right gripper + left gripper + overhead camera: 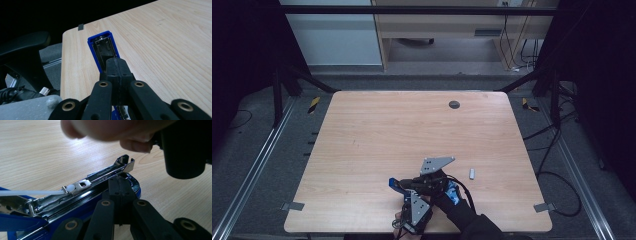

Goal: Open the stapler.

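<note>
Blue stapler (398, 185) sits at lower centre of the high view, near the front edge of the worktop (377, 135), hinged open with the steel magazine (100, 176) exposed.

Left tool (119, 180): jaws pressed together, tips against the stapler's chrome front end; can't tell if anything is pinched between them. Right tool (117, 62): jaws also pressed together, tips lying over the open blue cover (101, 40) (looks like holding it back, not gripping it).

Small white piece (472, 173) lies apart on the worktop, right of the hands, probably a staple strip, too small to confirm.

Risks, as I judge them:
- Magazine spring (50, 203) is loaded; if the left tool slips off the chrome nose, the pusher could snap forward.
- Right tool has contact only, so the cover could flip shut onto the magazine.
- Stapler is close to the worktop edge; a sideways push could slide it off.

Hard to read: blurred fingers (135, 143) block the top of the left gripper view; the white rod (27, 192) is cut off at frame left; both tools overlap in the high view.
</note>
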The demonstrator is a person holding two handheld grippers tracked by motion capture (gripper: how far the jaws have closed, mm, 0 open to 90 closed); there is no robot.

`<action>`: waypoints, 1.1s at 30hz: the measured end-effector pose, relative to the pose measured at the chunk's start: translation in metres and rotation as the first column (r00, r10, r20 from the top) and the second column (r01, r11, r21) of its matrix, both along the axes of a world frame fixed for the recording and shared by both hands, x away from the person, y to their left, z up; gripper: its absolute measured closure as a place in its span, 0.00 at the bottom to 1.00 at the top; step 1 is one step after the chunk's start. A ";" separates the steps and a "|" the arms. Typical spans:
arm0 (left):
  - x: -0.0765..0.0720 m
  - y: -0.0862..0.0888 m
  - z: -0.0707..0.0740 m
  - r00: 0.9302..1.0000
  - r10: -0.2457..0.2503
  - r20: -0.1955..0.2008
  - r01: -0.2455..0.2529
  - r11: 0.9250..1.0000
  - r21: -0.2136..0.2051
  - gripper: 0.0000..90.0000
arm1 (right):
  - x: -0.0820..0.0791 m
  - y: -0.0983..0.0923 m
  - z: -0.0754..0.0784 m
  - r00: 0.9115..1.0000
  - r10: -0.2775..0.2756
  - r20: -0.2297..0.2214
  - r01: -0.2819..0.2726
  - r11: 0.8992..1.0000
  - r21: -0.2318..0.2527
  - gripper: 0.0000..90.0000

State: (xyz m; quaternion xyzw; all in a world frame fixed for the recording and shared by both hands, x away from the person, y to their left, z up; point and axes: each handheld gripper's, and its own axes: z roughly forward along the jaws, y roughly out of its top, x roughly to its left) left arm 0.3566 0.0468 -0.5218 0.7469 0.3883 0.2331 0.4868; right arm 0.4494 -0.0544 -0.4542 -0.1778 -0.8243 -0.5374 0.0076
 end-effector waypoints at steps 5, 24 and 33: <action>0.000 0.000 0.000 1.000 0.002 -0.002 -0.002 1.000 -0.004 1.00 | 0.001 0.003 -0.002 1.000 0.004 -0.008 -0.004 1.000 -0.008 1.00; 0.000 0.000 0.000 1.000 0.005 -0.001 -0.005 1.000 -0.004 1.00 | 0.005 0.010 -0.006 0.999 0.019 -0.026 -0.020 0.999 -0.037 1.00; 0.000 0.000 0.000 1.000 0.006 -0.001 -0.006 1.000 -0.005 1.00 | 0.007 0.013 -0.008 0.999 0.026 -0.033 -0.028 0.998 -0.050 1.00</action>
